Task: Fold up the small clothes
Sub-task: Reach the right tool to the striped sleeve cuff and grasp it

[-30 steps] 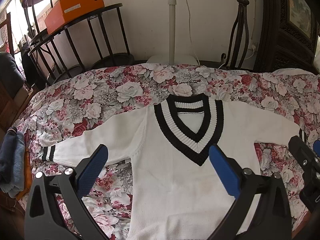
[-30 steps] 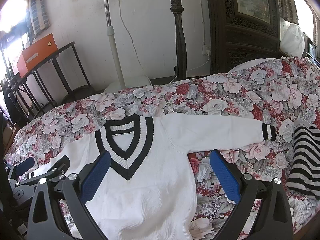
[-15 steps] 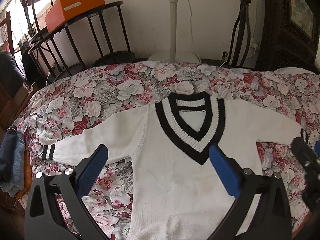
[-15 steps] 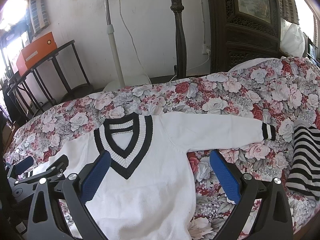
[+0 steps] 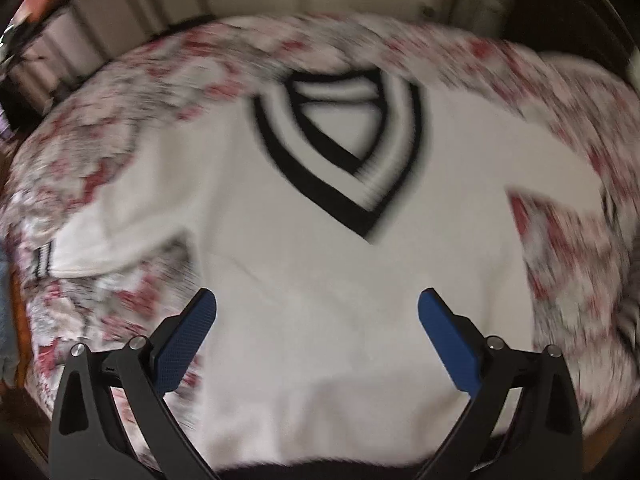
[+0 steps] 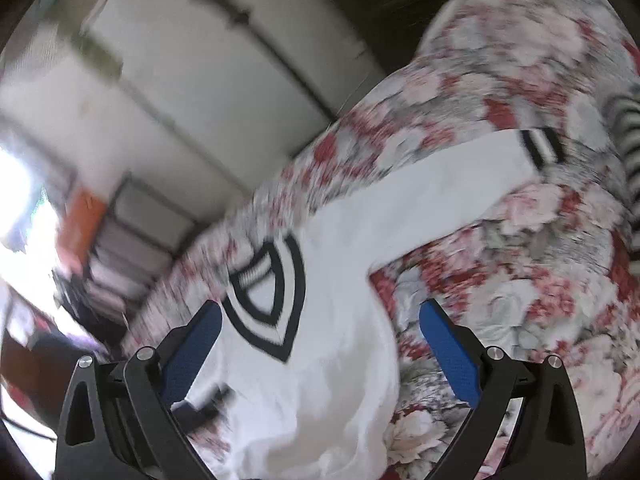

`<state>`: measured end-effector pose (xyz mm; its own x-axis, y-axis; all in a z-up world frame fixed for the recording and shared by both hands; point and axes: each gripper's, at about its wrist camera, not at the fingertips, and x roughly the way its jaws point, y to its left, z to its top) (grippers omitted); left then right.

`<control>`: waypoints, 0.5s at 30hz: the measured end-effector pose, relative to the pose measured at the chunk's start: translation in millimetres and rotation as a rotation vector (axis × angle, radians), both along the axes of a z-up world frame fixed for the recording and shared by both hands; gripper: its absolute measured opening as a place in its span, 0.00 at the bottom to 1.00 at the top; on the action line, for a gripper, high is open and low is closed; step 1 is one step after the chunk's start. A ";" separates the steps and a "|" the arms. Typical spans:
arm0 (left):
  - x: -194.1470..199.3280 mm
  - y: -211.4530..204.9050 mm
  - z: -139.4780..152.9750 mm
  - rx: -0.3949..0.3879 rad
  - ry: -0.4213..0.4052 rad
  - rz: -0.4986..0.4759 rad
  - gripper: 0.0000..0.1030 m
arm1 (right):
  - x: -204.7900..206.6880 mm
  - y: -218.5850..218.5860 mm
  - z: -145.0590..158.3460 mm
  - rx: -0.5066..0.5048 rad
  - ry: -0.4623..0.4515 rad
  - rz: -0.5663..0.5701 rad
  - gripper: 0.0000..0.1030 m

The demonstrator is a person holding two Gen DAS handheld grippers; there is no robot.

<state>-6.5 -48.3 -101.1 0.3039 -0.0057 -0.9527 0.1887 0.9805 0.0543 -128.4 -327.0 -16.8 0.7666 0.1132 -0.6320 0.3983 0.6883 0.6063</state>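
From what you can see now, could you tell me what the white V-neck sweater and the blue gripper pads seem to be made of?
White V-neck sweater: seemingly soft matte knit; ribbed black-and-white collar, though blurred. Blue pads on the left gripper: probably rubber or textured plastic; fine dotted surface.

Blurred white sweater [image 5: 320,280] lies flat on the floral cover [image 5: 100,152], left gripper [image 5: 316,304] jaws wide apart above it

Sweater [image 5: 320,280] lies flat on the bed [image 5: 100,128], sleeves out to both sides. Left claw [image 5: 318,316] above its body; right claw [image 6: 320,332] above its right side; striped garment [image 6: 628,152] beyond right cuff.
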 end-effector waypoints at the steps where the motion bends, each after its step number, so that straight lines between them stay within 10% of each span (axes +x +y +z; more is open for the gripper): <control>1: -13.1 -14.8 -7.4 0.010 0.013 -0.049 0.96 | -7.5 -7.6 -1.6 0.015 -0.009 -0.025 0.97; 6: -79.4 -67.6 -56.5 0.157 0.072 -0.241 0.96 | -11.0 -25.5 -23.8 0.070 0.045 -0.041 0.97; 8: -106.4 -76.5 -53.0 0.225 -0.047 -0.231 0.95 | -4.4 -27.6 -28.5 0.118 0.060 -0.027 0.97; 15: -140.6 -62.9 7.6 0.069 -0.196 -0.198 0.96 | -8.5 -13.3 -36.7 0.166 0.111 0.108 0.97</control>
